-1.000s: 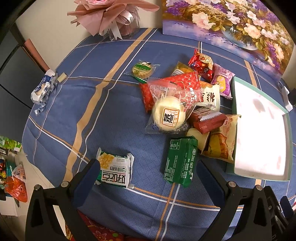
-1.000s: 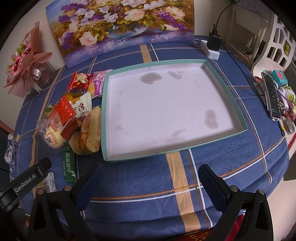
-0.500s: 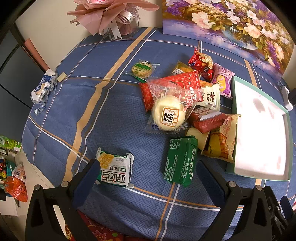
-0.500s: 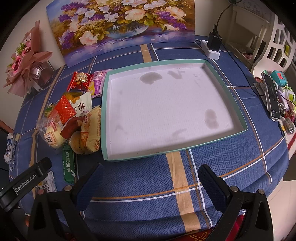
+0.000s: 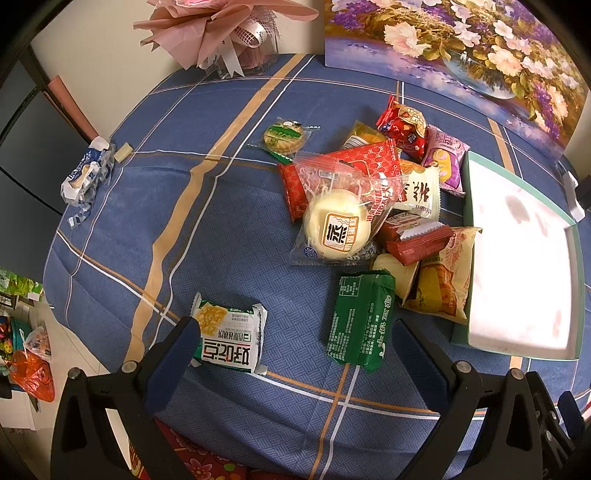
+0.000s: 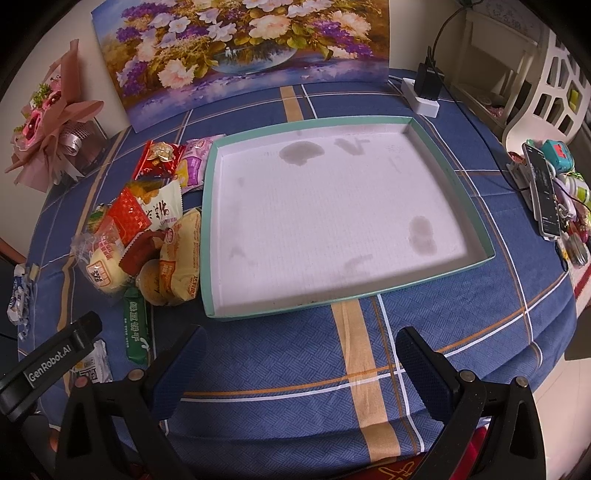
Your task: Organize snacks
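Note:
A heap of snack packets lies on the blue tablecloth: a clear bag with a white bun (image 5: 337, 226), a red packet (image 5: 364, 162), a green packet (image 5: 360, 320), a yellow bag (image 5: 441, 278). A white and green packet (image 5: 231, 338) lies apart, by my left gripper's left finger. A teal-rimmed white tray (image 6: 450, 167) holds nothing; it also shows in the left wrist view (image 5: 466, 201). My left gripper (image 5: 295, 347) is open above the near table edge. My right gripper (image 6: 301, 352) is open in front of the tray. The heap also shows left of the tray (image 6: 147, 229).
A flower painting (image 6: 240, 48) stands at the back. A pink bouquet (image 5: 218, 22) in a glass stands back left. A crumpled blue-white wrapper (image 5: 86, 177) lies at the left edge. A power strip (image 6: 424, 99) and a phone (image 6: 543, 192) with clutter lie on the right.
My left gripper has shifted slightly, so the packets sit a little lower and nearer in its view. The right gripper's view is nearly unchanged.

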`<state>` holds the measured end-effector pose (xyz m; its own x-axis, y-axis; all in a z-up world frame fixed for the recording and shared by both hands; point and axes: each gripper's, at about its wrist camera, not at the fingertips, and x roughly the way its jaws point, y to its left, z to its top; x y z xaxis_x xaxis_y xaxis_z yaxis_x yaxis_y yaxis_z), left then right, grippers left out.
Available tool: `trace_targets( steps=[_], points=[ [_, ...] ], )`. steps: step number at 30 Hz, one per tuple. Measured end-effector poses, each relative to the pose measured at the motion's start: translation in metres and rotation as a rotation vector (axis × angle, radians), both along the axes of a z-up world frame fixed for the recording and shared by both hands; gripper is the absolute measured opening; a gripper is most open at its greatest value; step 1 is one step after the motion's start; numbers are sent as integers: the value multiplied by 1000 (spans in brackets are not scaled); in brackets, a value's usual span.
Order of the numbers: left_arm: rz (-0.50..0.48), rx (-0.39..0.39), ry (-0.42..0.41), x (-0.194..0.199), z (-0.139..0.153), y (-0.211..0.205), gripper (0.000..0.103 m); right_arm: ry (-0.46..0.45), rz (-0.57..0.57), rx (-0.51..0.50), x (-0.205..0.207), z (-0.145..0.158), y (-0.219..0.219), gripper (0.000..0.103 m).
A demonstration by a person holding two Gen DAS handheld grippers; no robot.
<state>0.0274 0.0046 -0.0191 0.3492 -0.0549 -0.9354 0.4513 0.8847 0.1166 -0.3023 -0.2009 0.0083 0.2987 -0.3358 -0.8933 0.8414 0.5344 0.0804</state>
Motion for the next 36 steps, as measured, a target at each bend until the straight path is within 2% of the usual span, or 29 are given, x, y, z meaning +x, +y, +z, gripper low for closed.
trace_targets(
  steps=[15, 18, 22, 28, 33, 36],
  points=[
    [-1, -6, 14, 7, -1, 6, 103, 3, 4, 2, 0, -1, 0, 103],
    [-6, -42, 30, 11, 3, 10, 103, 0, 7, 6, 1, -1, 0, 103],
    [73, -120, 19, 28, 16, 34, 103, -20, 45, 8, 11, 1, 4, 103],
    [185, -152, 31, 52, 12, 72, 103, -66, 173, 30, 45, 5, 21, 103],
    [256, -166, 98, 67, -5, 95, 103, -93, 251, 108, 73, -4, 33, 103],
    [261, -180, 149, 70, -16, 97, 103, -92, 275, 159, 87, -14, 40, 103]
  ],
)
